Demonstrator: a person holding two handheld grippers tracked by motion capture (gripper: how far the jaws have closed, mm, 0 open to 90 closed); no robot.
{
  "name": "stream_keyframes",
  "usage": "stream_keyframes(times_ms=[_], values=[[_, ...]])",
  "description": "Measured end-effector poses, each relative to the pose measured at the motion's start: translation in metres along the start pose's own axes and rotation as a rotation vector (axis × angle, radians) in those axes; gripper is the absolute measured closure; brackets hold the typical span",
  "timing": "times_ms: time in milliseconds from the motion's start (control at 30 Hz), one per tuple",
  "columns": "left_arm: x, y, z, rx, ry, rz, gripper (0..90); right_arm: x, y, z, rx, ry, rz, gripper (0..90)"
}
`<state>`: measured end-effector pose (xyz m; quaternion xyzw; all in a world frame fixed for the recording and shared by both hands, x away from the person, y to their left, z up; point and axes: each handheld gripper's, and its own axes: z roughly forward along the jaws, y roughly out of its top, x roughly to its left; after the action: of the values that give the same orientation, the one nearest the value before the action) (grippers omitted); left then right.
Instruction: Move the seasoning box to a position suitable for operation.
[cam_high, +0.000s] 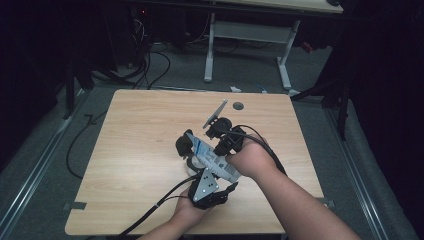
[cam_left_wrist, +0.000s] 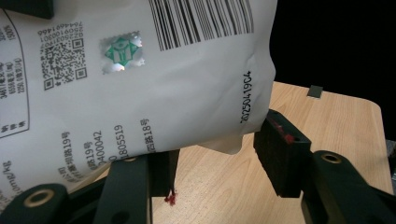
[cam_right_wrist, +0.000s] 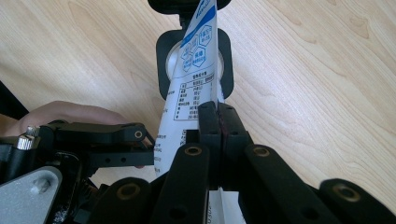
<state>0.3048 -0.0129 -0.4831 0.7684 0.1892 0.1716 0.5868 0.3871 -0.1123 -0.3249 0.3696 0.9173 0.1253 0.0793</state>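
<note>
My right claw (cam_right_wrist: 218, 116) is pinched tight on the white bag (cam_high: 215, 161) above the middle of the table (cam_high: 135, 150), my left claw (cam_left_wrist: 219, 154) sits half open around its corner, so next I should squeeze that corner.

white pouch (cam_left_wrist: 140, 93), "20250419C4", barcode, QR code

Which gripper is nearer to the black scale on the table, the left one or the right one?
Right. The right gripper, shut on the white pouch, is just above the black scale. The left gripper is lower on the pouch, closer to the person.
</note>
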Motion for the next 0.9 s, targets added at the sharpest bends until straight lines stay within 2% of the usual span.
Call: stream_keyframes(times_ms=[900], values=[[-0.0004, 0.0030, -0.0003, -0.003, -0.003, 0.002, 52.1, -0.0016, 0.0000, -0.0010, -0.003, 0.004, -0.016, 90.0]])
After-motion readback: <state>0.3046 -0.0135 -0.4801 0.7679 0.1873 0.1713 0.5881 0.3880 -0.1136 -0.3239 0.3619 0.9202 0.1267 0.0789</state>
